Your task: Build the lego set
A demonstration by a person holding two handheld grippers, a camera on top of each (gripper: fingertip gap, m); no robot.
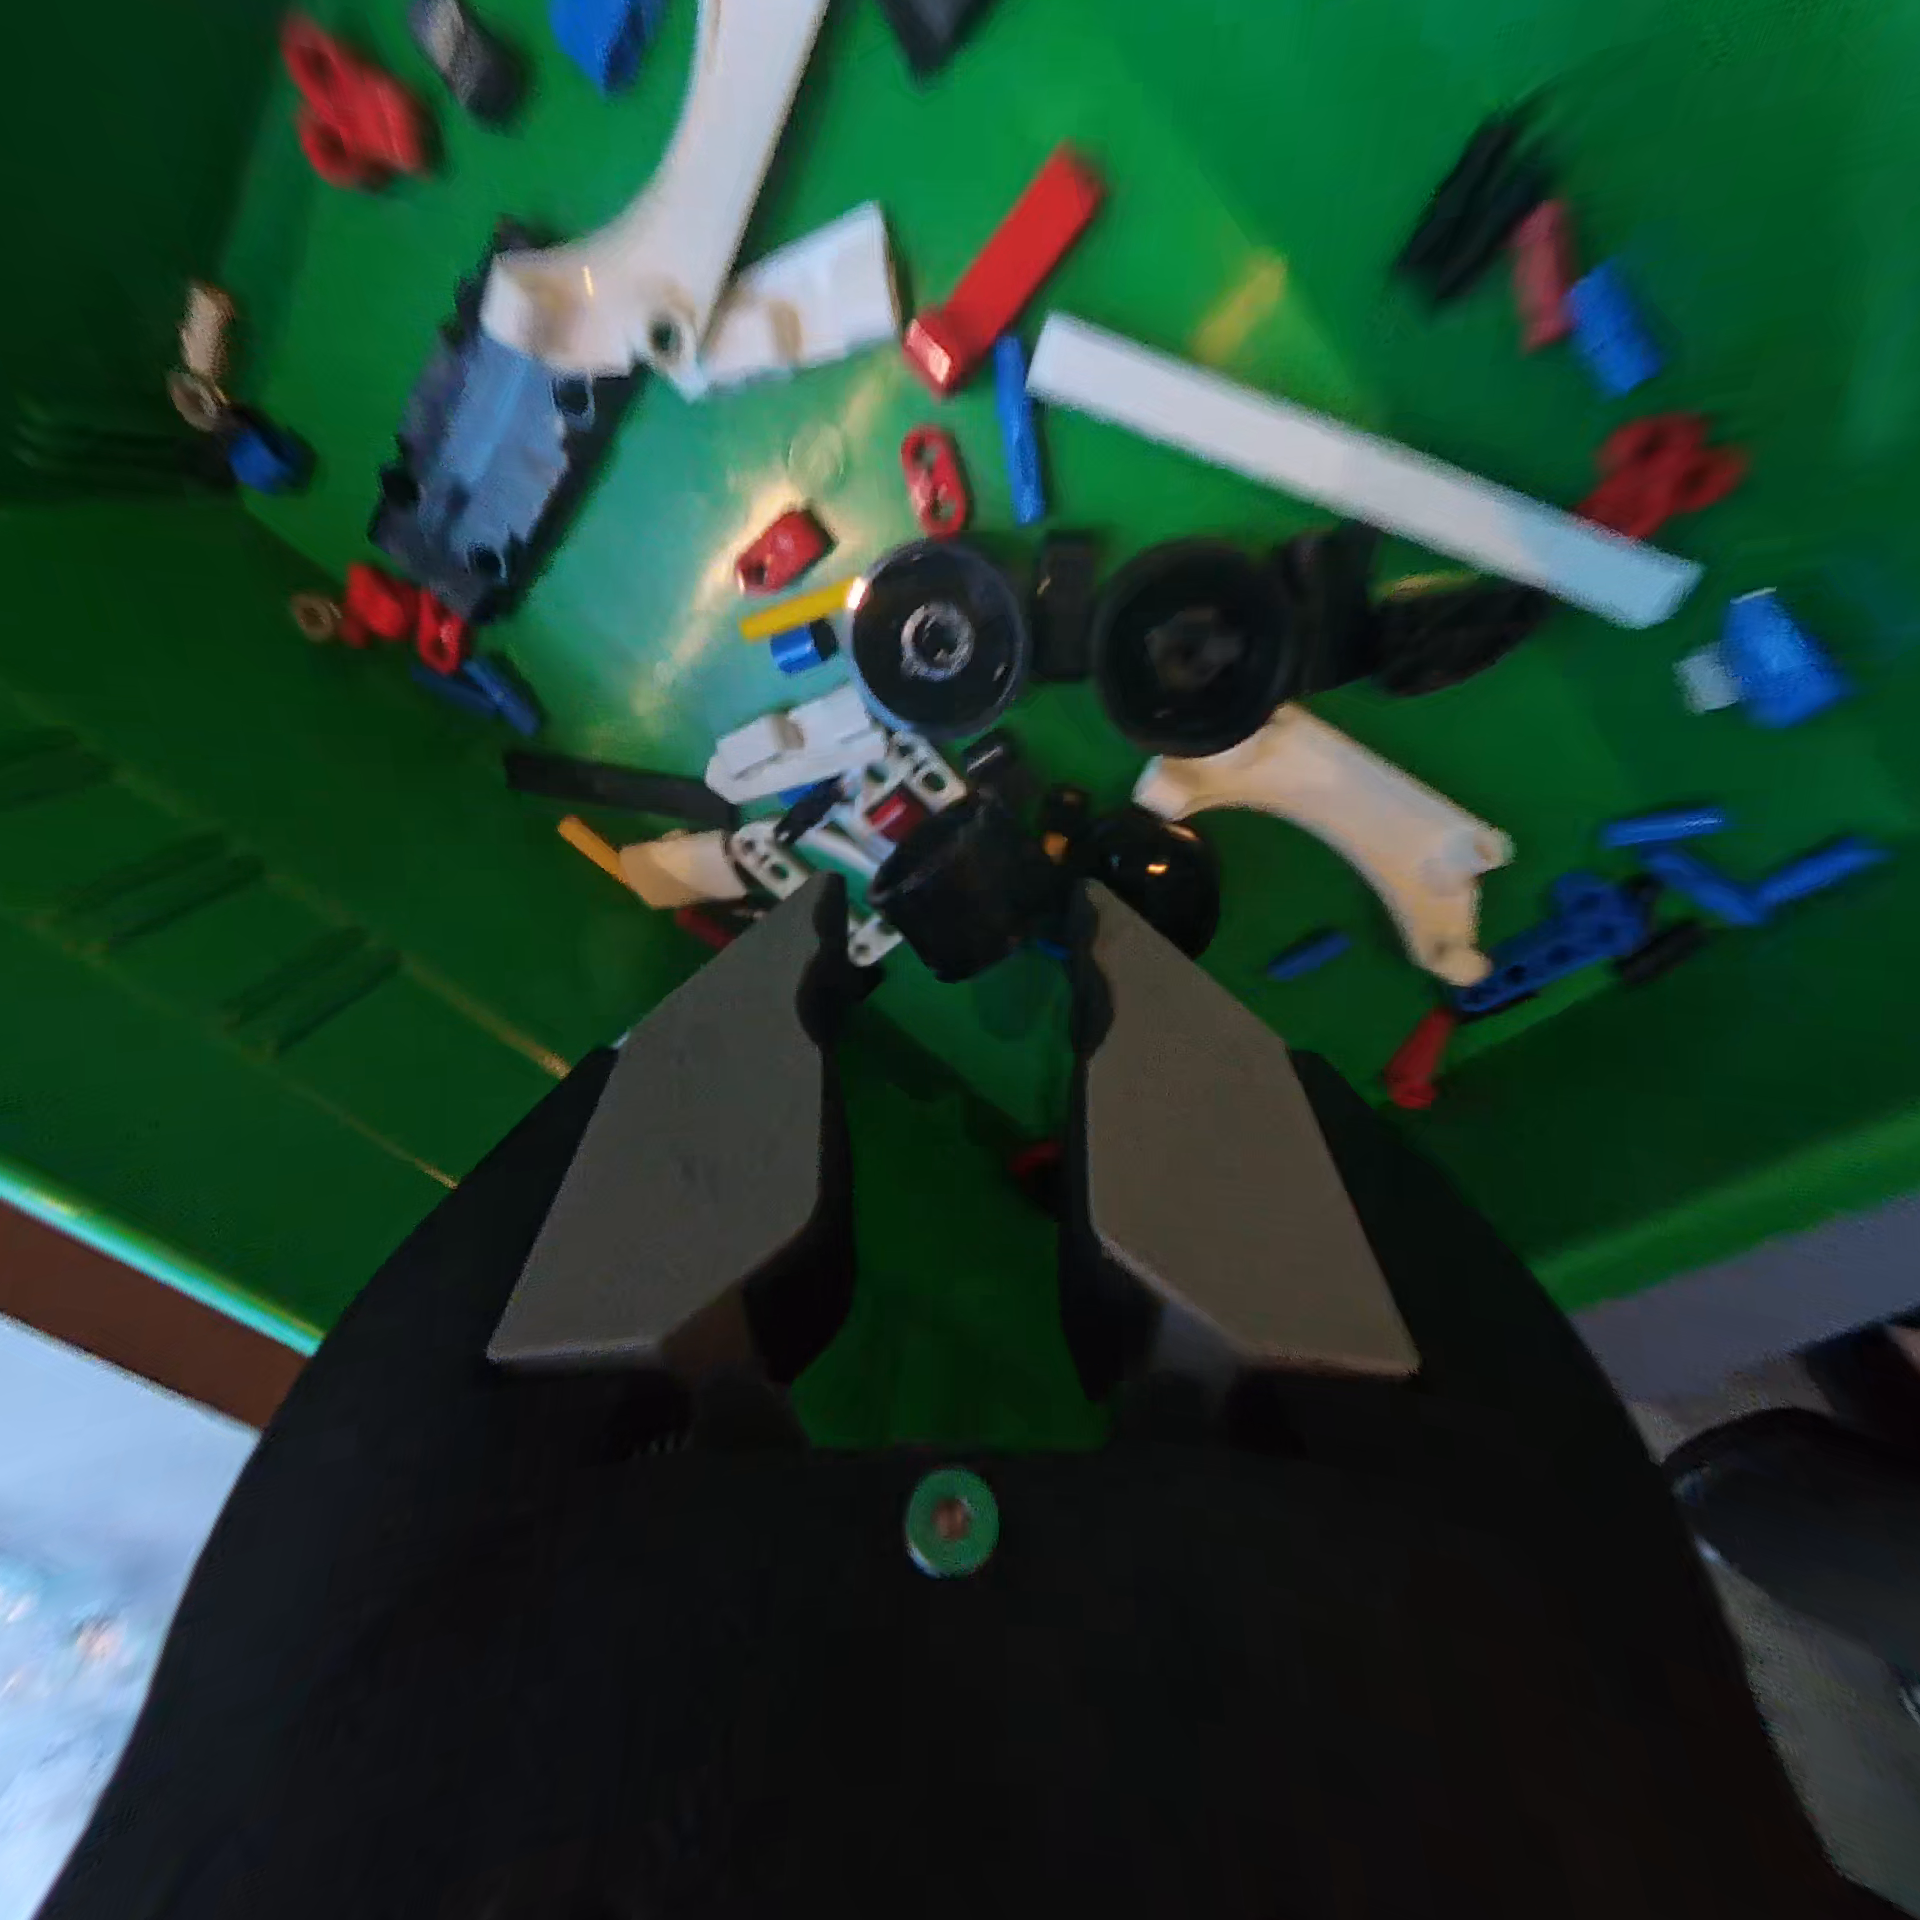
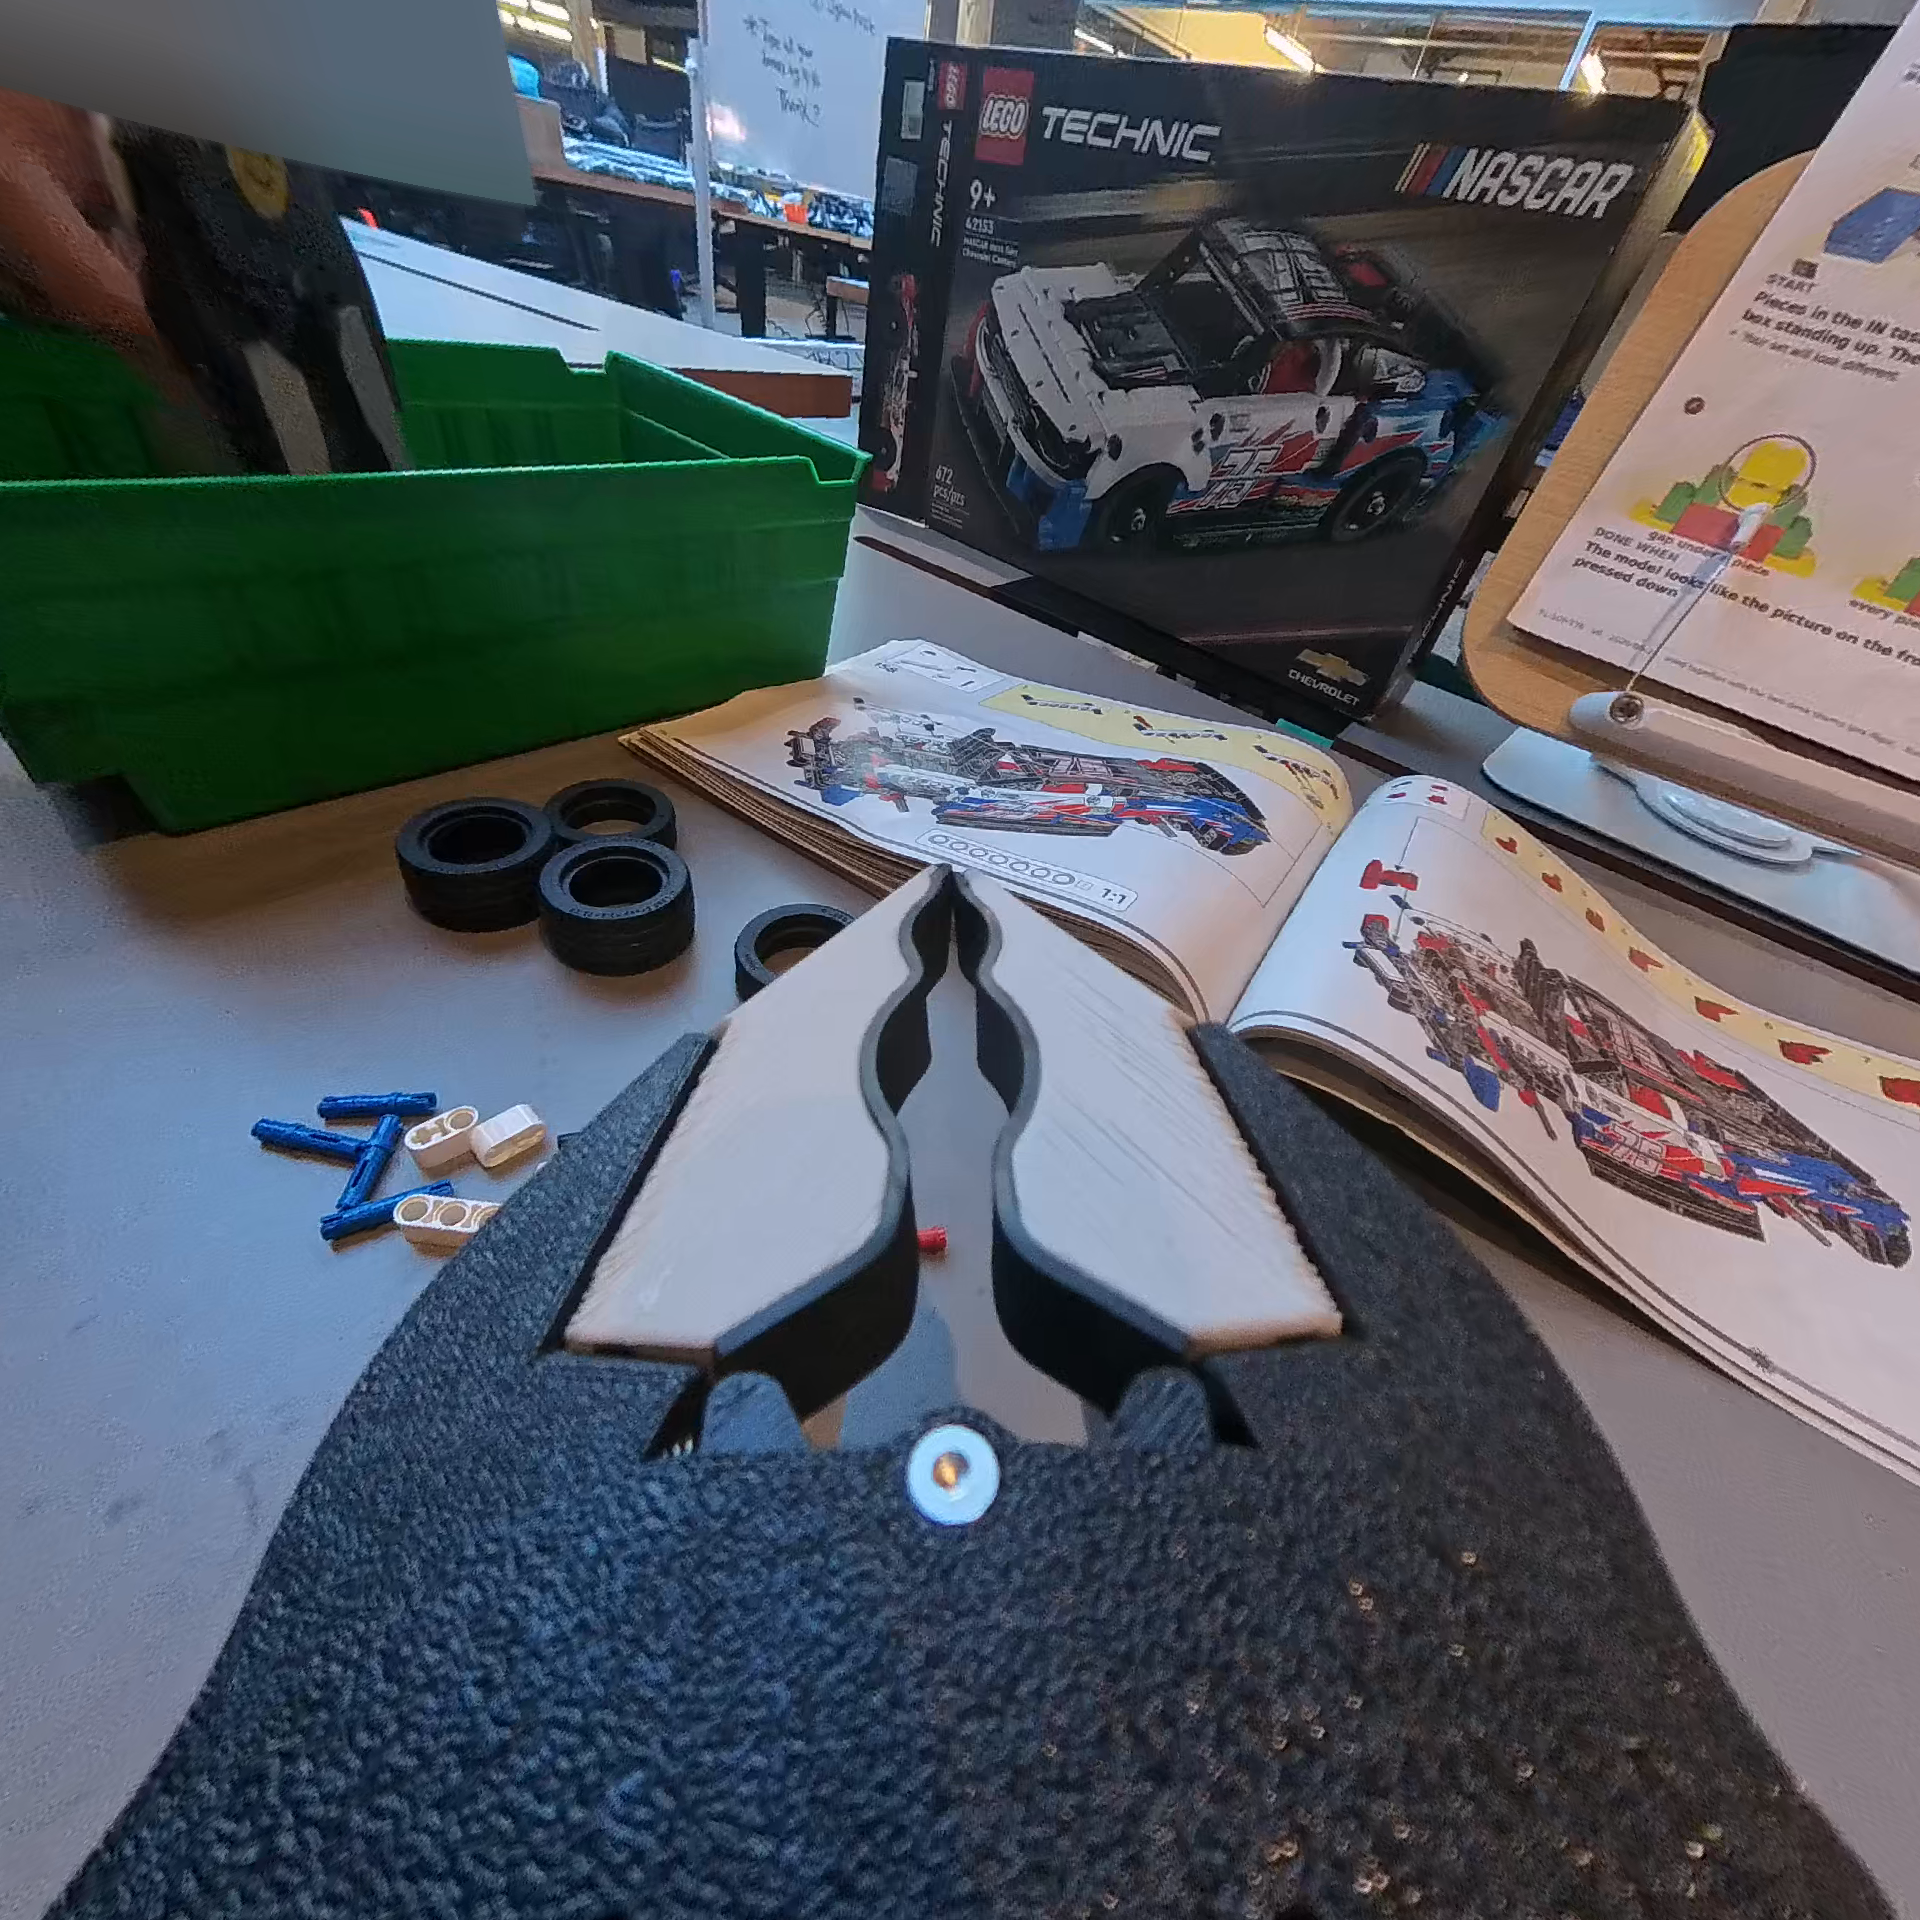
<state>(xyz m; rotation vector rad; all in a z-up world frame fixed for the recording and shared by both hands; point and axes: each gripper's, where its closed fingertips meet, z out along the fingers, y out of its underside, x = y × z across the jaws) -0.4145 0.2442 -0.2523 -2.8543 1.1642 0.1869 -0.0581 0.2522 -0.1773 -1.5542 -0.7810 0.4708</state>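
Left wrist view, blurred: the left gripper (image 1: 951, 914) hangs inside the green bin (image 1: 260, 935), jaws apart, with a black cylindrical piece (image 1: 961, 894) between the fingertips; whether the pads actually touch it cannot be told. On the bin floor, left to right: a grey-and-black block (image 1: 483, 468) toward the left wall, a curved white panel (image 1: 675, 208), a small white-and-red sub-assembly (image 1: 821, 821) just left of the fingertips, two black wheel hubs (image 1: 940, 644) mid-floor, a long white beam (image 1: 1351, 468), and blue connectors (image 1: 1756, 873) near the right wall.

Right wrist view: the right gripper (image 2: 951, 883) hovers over the grey desk (image 2: 156, 1403), fingertips closed together, nothing held. Toward the desk's left edge stands the green bin (image 2: 416, 592); the other gripper (image 2: 281, 343) reaches into it. In front of the bin lie four black tyres (image 2: 613, 904); nearer, blue pins (image 2: 364, 1153) and white connectors (image 2: 478, 1138). The open instruction booklet (image 2: 1455, 1039) lies right of centre. Behind it stands the set's box (image 2: 1247, 395). A sheet on a stand (image 2: 1714, 468) occupies the far right corner.
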